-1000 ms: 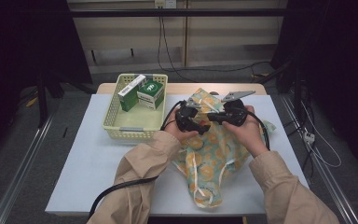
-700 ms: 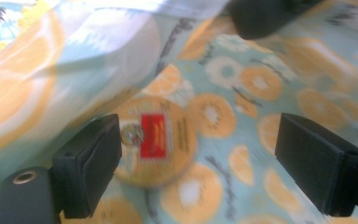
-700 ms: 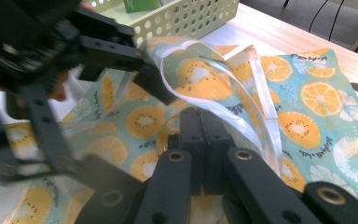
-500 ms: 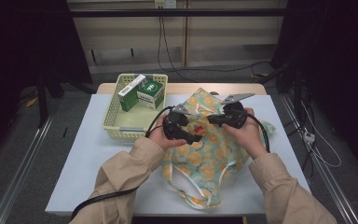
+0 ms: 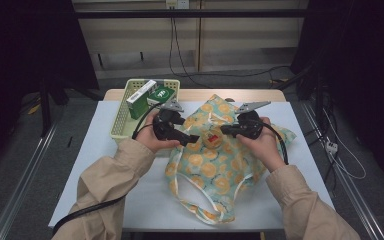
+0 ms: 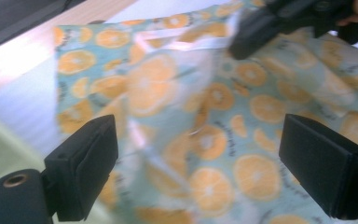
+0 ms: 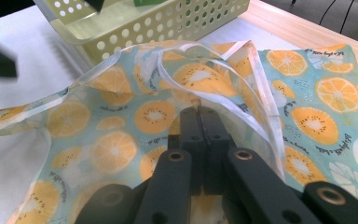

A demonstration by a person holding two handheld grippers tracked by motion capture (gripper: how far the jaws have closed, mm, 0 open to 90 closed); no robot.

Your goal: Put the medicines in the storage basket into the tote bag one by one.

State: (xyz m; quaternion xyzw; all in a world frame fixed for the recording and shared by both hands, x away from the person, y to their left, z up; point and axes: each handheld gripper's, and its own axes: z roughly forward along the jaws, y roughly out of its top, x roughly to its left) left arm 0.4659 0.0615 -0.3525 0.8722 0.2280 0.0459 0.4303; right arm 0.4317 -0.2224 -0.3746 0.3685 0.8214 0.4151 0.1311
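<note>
The right tool (image 7: pixel 200 112) pinches the orange-print bag (image 5: pixel 215 165) rim; the left tool (image 6: pixel 200 163), jaws just widened and empty, likely regrips the opposite rim next.

I see two beige sleeves (image 5: pixel 115 175) with loose cuffs on my forearms. Each hand carries a black gripper, the left gripper (image 5: pixel 192 138) and the right gripper (image 5: pixel 223 130), each topped by a grey three-cornered plate (image 5: pixel 252 106). A black cable (image 5: pixel 80 215) trails toward seven o'clock. The left's square black pads (image 6: pixel 86 163) sit on round-screwed arms; the right's linkage arms (image 7: pixel 177 182) show round screw holes.
</note>
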